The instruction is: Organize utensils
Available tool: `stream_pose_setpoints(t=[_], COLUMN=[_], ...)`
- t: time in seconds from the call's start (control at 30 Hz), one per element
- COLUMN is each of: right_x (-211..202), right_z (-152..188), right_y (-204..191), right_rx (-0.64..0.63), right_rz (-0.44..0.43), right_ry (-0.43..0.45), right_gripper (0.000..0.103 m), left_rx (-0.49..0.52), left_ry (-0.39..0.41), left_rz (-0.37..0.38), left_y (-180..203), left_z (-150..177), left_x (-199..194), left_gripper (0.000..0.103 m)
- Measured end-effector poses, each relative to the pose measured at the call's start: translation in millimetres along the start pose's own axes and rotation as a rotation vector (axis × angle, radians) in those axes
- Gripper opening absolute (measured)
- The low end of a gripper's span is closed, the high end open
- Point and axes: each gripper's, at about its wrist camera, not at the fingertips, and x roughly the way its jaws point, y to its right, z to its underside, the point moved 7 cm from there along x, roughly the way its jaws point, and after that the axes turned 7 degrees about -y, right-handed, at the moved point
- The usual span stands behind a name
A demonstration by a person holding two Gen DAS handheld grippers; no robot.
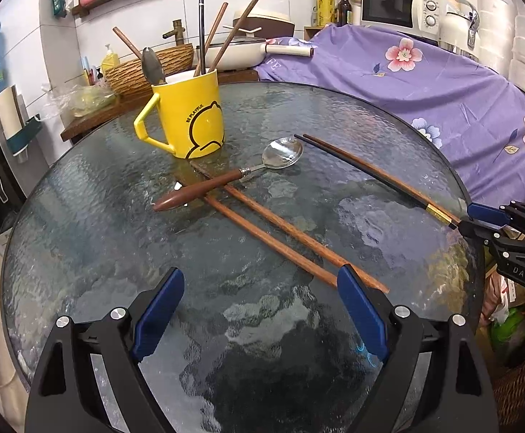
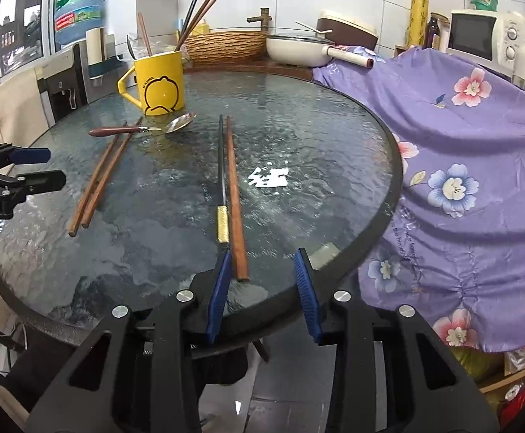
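Observation:
A yellow mug [image 1: 193,117] [image 2: 161,83] stands at the far side of the round glass table [image 1: 125,238] [image 2: 320,151] and holds several chopsticks and a spoon. A wood-handled metal spoon [image 1: 226,176] [image 2: 143,129] lies across two brown chopsticks [image 1: 291,241] [image 2: 100,176]. A black chopstick and a brown one [image 1: 377,175] [image 2: 231,187] lie side by side. My left gripper [image 1: 258,310] [image 2: 44,167] is open and empty, its right finger at the near ends of the two brown chopsticks. My right gripper [image 2: 266,288] [image 1: 477,216] is open at the near ends of the black and brown pair.
A purple floral cloth [image 1: 424,83] [image 2: 471,166] covers something to the right of the table. Behind stand a woven basket [image 1: 147,65], a white pan [image 2: 298,50], a microwave [image 1: 396,7] and a water dispenser [image 2: 78,7].

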Motion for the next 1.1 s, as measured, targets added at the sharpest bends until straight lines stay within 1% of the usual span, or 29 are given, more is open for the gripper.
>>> stream_pose_setpoints(t=[0.07,0.13,0.17,0.2,0.23,0.3,0.37,0.43,0.5,0.63,0.7,0.8,0.83,0.93,1.0,1.03,1.07,1.1], right_x=[3.0,4.7,4.9,5.1,4.8,4.2,4.4,5.3,6.6,7.9,8.6,10.1,10.6,12.0,13.6,14.0,14.4,14.5], right_z=[-3.0,-5.7,-6.5,-6.7,-6.6,-6.4,-7.0,-7.4,-8.9,-11.1,-11.1,-12.5,-13.8,-16.3,-18.0,-18.0,-18.7,-19.2], right_y=[-2.7,-5.7,-7.6,-8.9,-10.2,-14.2,-18.1,-19.8,-20.3,-21.3,-20.1,-16.0,-15.3,-14.2,-13.6,-13.3,-12.9,-12.6], right_rx=[-0.001,-0.004,-0.004,-0.005,-0.007,-0.013,-0.026,-0.026,-0.027,-0.032,-0.029,-0.013,-0.009,-0.003,-0.006,-0.007,-0.010,-0.013], right_rz=[-0.014,-0.022,-0.024,-0.022,-0.026,-0.035,-0.039,-0.044,-0.052,-0.062,-0.068,-0.087,-0.091,-0.102,-0.106,-0.109,-0.109,-0.108], right_ry=[0.009,0.015,0.018,0.021,0.024,0.023,0.021,0.020,0.019,0.015,0.014,0.009,0.006,-0.008,-0.018,-0.022,-0.026,-0.028], right_gripper=[0.036,0.030,0.029,0.027,0.022,0.015,0.009,0.008,0.008,0.008,0.008,0.008,0.008,0.008,0.008,0.008,0.008,0.008], left_rx=[0.015,0.033,0.046,0.067,0.091,0.144,0.226,0.285,0.355,0.491,0.516,0.550,0.569,0.614,0.635,0.630,0.621,0.610], left_ry=[0.009,0.020,0.023,0.026,0.027,0.035,0.042,0.050,0.032,0.011,-0.006,-0.060,-0.091,-0.135,-0.160,-0.171,-0.185,-0.196], left_rz=[0.001,0.001,-0.004,-0.017,-0.032,-0.048,-0.034,-0.039,-0.036,-0.076,-0.079,-0.019,0.008,0.044,0.075,0.088,0.103,0.120], left_y=[1.4,1.8,1.5,1.0,0.7,2.9,10.8,17.1,25.0,38.4,38.4,36.2,36.1,36.6,37.3,36.7,35.4,34.0], left_z=[-4.7,-11.9,-16.9,-24.7,-32.9,-48.5,-69.3,-83.5,-91.8,-106.0,-112.6,-119.9,-121.1,-120.6,-119.8,-120.9,-121.9,-122.4], left_x=[1.9,4.5,6.8,10.5,14.8,22.8,35.1,46.3,58.9,80.8,88.4,101.8,107.3,115.0,118.2,119.4,121.6,122.8], left_gripper=[0.084,0.084,0.083,0.082,0.082,0.082,0.082,0.082,0.082,0.082,0.082,0.082,0.082,0.081,0.073,0.071,0.065,0.061])
